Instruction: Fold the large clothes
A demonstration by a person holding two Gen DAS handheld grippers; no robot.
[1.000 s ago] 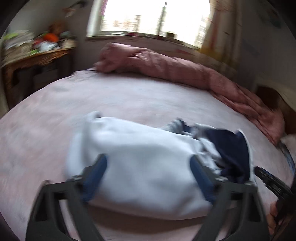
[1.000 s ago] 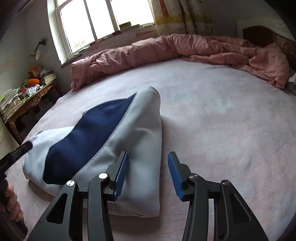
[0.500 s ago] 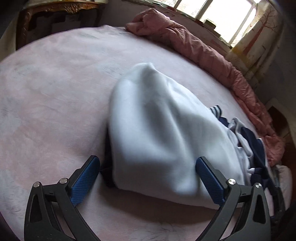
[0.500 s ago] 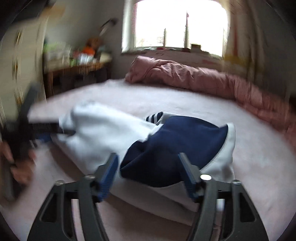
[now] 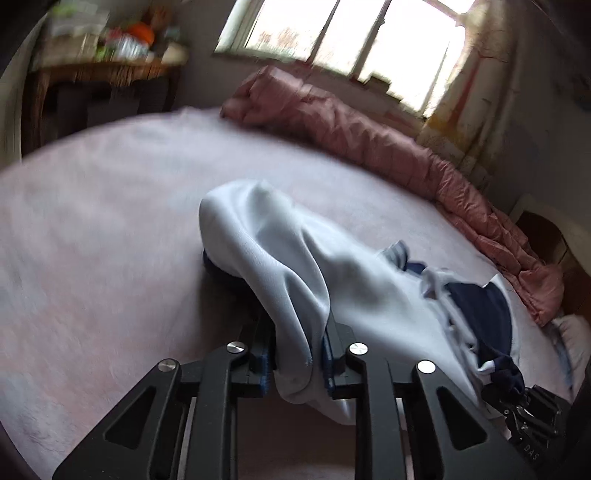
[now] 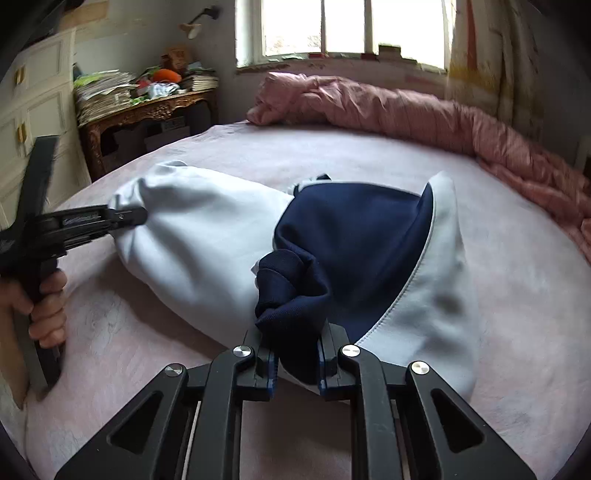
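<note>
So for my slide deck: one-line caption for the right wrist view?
Right gripper closing on the navy part of a white-and-navy garment on a pink bed; left gripper pinching its white end.

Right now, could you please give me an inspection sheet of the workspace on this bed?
Surface: pink bedsheet, bare apart from the garment.
Job's things: one white and navy sweatshirt, bunched into a loose bundle in mid-bed.
Clutter: rolled pink quilt along the far edge of the bed.
Grippers: left gripper closing on a white fold; right gripper closing on a navy fold; fabric sits between both pairs of fingers.
Cables: nothing seen.
Surroundings: window, curtain, carved wooden side table piled with papers, cream drawers.
</note>
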